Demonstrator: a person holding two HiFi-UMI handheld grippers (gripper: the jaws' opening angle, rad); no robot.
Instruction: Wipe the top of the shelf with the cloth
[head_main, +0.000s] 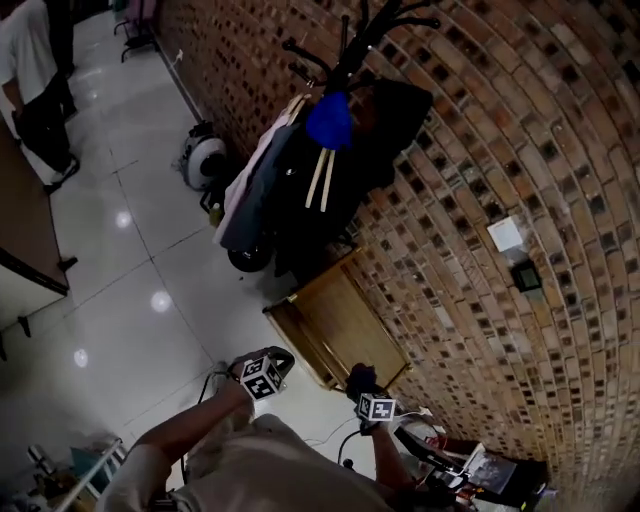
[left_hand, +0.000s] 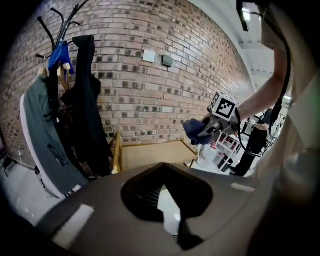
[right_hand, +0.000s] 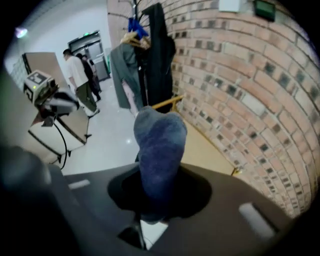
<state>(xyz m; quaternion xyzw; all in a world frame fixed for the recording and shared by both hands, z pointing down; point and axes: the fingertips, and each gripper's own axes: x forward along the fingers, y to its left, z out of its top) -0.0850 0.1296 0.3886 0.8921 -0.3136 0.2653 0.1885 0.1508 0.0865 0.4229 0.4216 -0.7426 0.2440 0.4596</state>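
The right gripper (head_main: 362, 386) is clamped on the crumpled blue fleece cloth (right_hand: 160, 142), in the air near the low light-wood shelf's (head_main: 345, 322) front corner. The left gripper (head_main: 268, 368), jaws together and empty, hangs beside that shelf. The cloth should be pressed flat on the top before it is swept along.
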